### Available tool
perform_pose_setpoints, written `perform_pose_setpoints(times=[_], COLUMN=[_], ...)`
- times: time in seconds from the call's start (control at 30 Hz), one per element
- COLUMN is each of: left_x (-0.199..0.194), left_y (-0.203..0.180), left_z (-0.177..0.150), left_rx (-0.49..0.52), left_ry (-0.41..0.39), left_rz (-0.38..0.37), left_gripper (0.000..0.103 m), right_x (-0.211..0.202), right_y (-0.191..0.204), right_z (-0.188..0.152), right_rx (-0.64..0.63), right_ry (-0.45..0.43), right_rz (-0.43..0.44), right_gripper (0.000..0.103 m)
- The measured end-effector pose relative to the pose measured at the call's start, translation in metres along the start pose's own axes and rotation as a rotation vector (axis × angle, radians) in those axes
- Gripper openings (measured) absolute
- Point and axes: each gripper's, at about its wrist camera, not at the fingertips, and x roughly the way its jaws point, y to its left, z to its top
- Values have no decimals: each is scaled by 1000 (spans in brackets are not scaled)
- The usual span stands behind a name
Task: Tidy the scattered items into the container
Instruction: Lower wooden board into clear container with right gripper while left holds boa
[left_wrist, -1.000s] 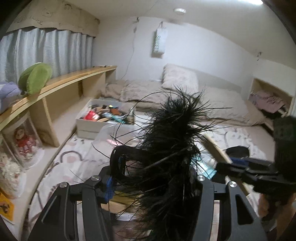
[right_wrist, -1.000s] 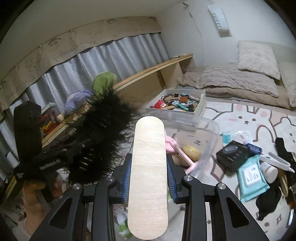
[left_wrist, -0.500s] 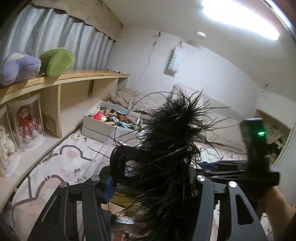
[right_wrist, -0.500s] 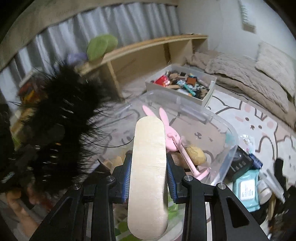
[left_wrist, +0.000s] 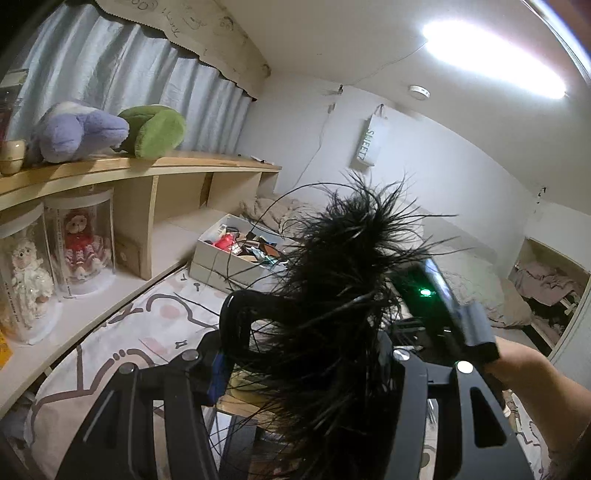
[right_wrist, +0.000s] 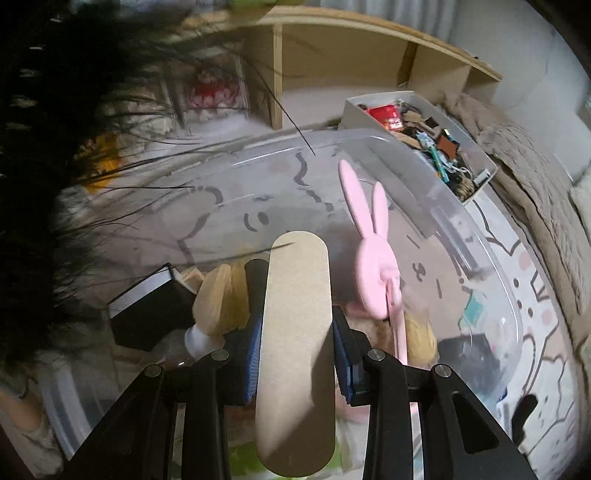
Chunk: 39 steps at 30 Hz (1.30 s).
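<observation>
While right gripper (right_wrist: 297, 354) grips wood paddle (right_wrist: 295, 332) | paddle lengthwise above clear bin (right_wrist: 443, 206) | left gripper (left_wrist: 306, 373) grips feathered band (left_wrist: 332, 295) beside bin

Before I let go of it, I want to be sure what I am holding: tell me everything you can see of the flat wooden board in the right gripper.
The flat wooden board is a long pale plank with rounded ends and a smooth, plain face, like light plywood. The right gripper is shut on it, blue pads pressing its two long edges about mid-length. It points away from the camera, tilted down over the clear plastic bin, its far end above the items inside, near the pink rabbit-eared toy. Whether it touches anything below cannot be told.
</observation>
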Motion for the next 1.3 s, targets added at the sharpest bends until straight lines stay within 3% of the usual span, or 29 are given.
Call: perform_pose_setpoints(times=[0.17,0.2,0.23,0.3,0.43,0.63,0.8,0.93,0.97,1.03,1.17,1.3], left_x=[8,9,11,13,19,33,33,29,29,29,31,37], left_y=[0,0,0,0,-2,-14,-21,-25,-25,-26,-24,-17], left_z=[2,2,2,2,6,12,12,12,12,14,17,19], left_rx=[41,47,53,62,86,120,118,120,121,123,121,96], left_ry=[31,38,46,63,103,190,233,247,252,263,282,312], left_rz=[10,13,19,31,44,27,14,17,16,16,25,30], left_gripper=[56,56,56,56,56,56,56,56,56,56,56,56], right_x=[17,17,15,8,-17,-37,-22,-1,0,1,-1,10], right_y=[-2,-3,-5,-11,-9,-6,5,4,2,-3,-4,-2], right_z=[15,16,17,18,5,-17,-22,-22,-22,-22,-21,-23], right_rx=[-8,-1,8,23,9,-25,-141,-136,-109,-52,-62,-94], right_ry=[18,-1,-23,-63,-108,-97,-20,36,35,36,20,71], right_rz=[-35,-56,-65,-44,-25,-38,-198,-242,-245,-209,-171,-161], right_gripper=[35,44,69,97,97,97,97,96,91,47,46,46])
